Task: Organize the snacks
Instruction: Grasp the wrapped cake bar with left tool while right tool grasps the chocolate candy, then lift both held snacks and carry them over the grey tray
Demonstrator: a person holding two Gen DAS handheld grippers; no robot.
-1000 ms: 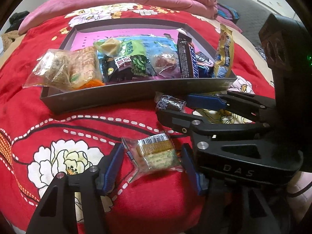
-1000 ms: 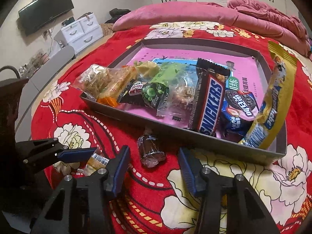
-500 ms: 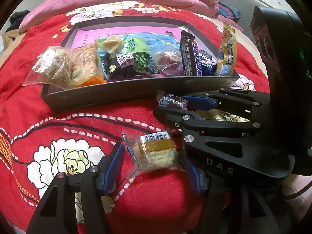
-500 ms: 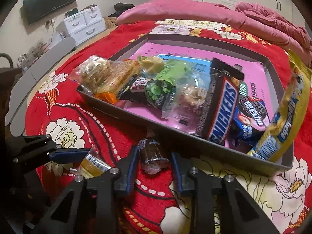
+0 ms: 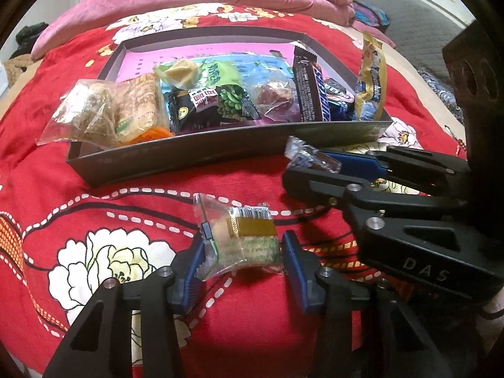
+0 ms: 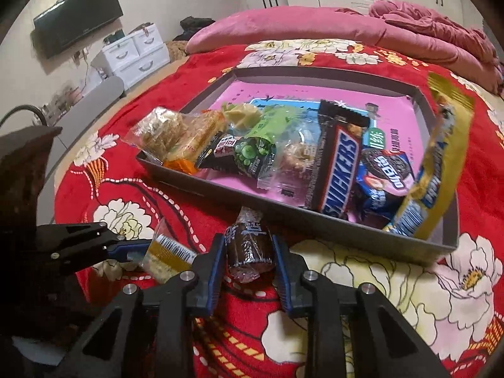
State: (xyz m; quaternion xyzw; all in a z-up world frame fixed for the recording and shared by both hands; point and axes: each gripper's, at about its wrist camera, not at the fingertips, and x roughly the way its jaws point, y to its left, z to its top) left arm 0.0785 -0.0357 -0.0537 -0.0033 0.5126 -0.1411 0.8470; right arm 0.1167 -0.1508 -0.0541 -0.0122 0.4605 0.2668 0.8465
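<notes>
Between the blue pads of the left claw [image 5: 242,261] lies a clear-wrapped biscuit packet [image 5: 242,239] on the red flowered bedspread [image 5: 94,201]. The jaws are closing on it: the left pad touches the crinkled wrapper edge, while the right pad stands just beside the packet, and whether it presses cannot be told.

To the right of that claw, and a little further ahead, the right claw [image 6: 249,261] is clamped on a small dark-wrapped chocolate snack [image 6: 249,245], both pads pressed against its sides. The snack lies just short of the near wall of the grey tray [image 6: 315,220].

Ahead of both claws the tray sits on the bedspread, its floor lined in pink. Along its near side, from left to right as the right claw sees it, lie a clear bag of crispy cakes [image 6: 163,132], a black and green pea packet [image 6: 242,154], a Snickers bar [image 6: 340,170] leaning on the wall, a blue Oreo pack [image 6: 384,170] and a tall yellow packet [image 6: 441,163] standing in the corner. Beyond the tray lies a pink quilt [image 6: 315,28].
</notes>
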